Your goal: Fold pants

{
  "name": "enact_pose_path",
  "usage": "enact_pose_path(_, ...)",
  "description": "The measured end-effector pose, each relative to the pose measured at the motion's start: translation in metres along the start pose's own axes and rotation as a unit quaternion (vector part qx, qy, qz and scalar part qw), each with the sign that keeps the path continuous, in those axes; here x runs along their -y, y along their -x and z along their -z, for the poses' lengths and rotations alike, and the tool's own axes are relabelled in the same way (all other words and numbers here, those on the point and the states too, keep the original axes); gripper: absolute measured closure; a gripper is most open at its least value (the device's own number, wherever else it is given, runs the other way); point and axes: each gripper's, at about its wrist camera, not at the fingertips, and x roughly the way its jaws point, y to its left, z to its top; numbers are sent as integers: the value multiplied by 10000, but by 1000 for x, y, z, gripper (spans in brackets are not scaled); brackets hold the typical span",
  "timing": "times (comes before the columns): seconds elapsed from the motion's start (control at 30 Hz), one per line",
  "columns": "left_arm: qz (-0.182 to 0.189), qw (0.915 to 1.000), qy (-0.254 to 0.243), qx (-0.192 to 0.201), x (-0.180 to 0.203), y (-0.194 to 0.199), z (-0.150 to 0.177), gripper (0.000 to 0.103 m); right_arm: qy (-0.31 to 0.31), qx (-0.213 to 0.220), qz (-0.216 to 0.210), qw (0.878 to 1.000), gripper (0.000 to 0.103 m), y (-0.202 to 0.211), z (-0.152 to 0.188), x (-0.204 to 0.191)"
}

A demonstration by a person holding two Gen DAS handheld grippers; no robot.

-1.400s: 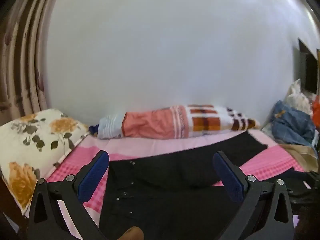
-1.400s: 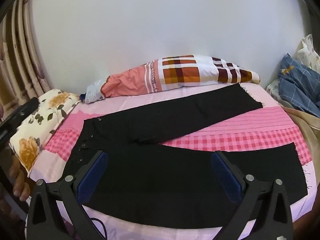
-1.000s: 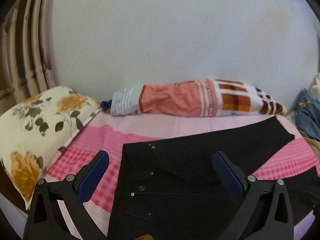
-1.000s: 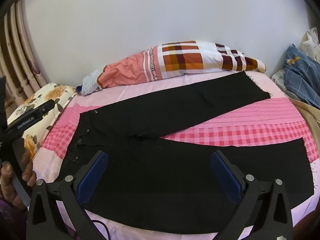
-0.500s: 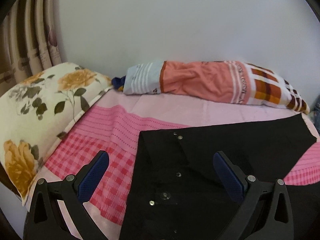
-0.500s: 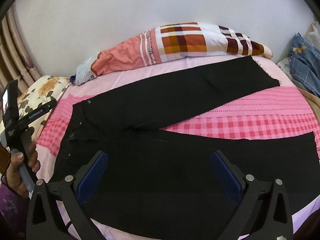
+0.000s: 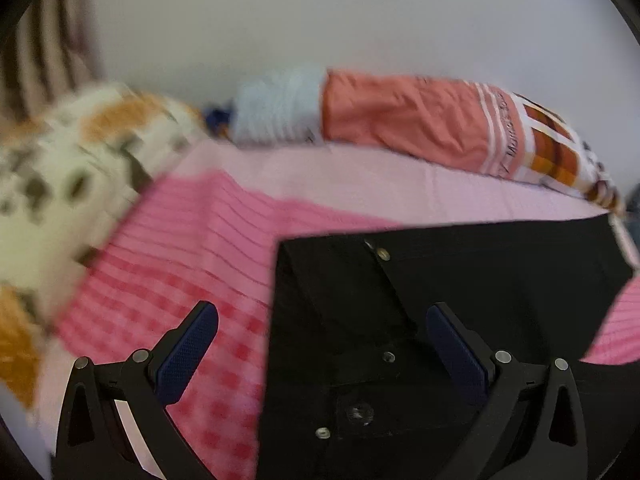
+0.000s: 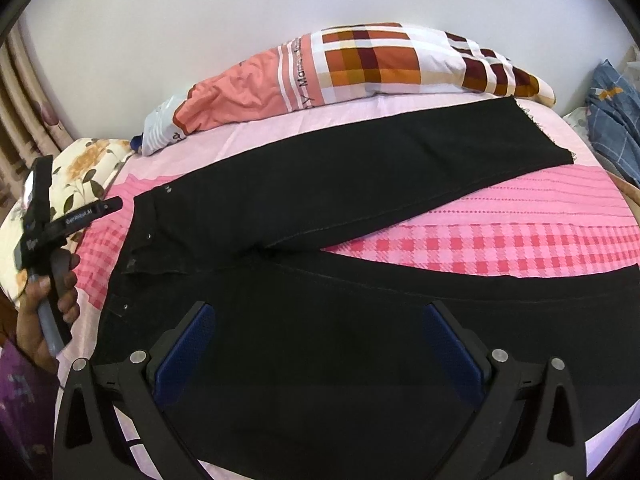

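Observation:
Black pants point(image 8: 340, 216) lie flat on the bed with the two legs spread in a V, waist to the left and hems to the right. In the right wrist view my right gripper point(image 8: 320, 340) is open, hovering over the near leg by the hip. My left gripper point(image 7: 322, 348) is open too, straddling the left edge of the buttoned waistband point(image 7: 380, 256) just above the cloth; that view is motion-blurred. A hand point(image 8: 48, 300) holds the left gripper's handle at the bed's left side. Neither gripper holds anything.
The pants rest on a pink checked bedsheet point(image 8: 500, 248). A rolled orange and plaid blanket point(image 8: 360, 68) lies along the white wall. A floral pillow point(image 8: 84, 168) sits at the left, and blue checked clothes point(image 8: 612, 120) are piled at the right.
My left gripper has swung left and come down close to the waistband's far corner. My right gripper has moved in and lower over the near leg. Both stayed open.

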Motion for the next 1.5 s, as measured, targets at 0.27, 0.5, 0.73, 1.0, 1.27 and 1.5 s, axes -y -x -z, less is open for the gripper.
enact_pose_path(0.27,710,9956,348,-494,-56,-49,-25,9,-150,-148,45,9998,0,-13,0,8)
enact_pose_path(0.5,1194,9874,70,-1033,-61,-98,-37,41,-183,-268,93,9994,0,-22,1,10)
enact_pose_path(0.73,1441,9854,-24,-907,-58,-114,-51,61,-212,-374,104,9990,0,-31,0,10)
enact_pose_path(1.0,1232,9922,-23,-164,-37,-56,-42,86,-1098,-303,-1683,9791,1,-51,-67,30)
enact_pose_path(1.27,1715,9813,-327,811,-12,57,8,87,-2758,-1017,-2882,9114,15,-147,-141,66)
enact_pose_path(1.5,1866,9798,-72,720,-7,88,57,87,-3245,-1338,-2870,8913,79,-196,-154,81)
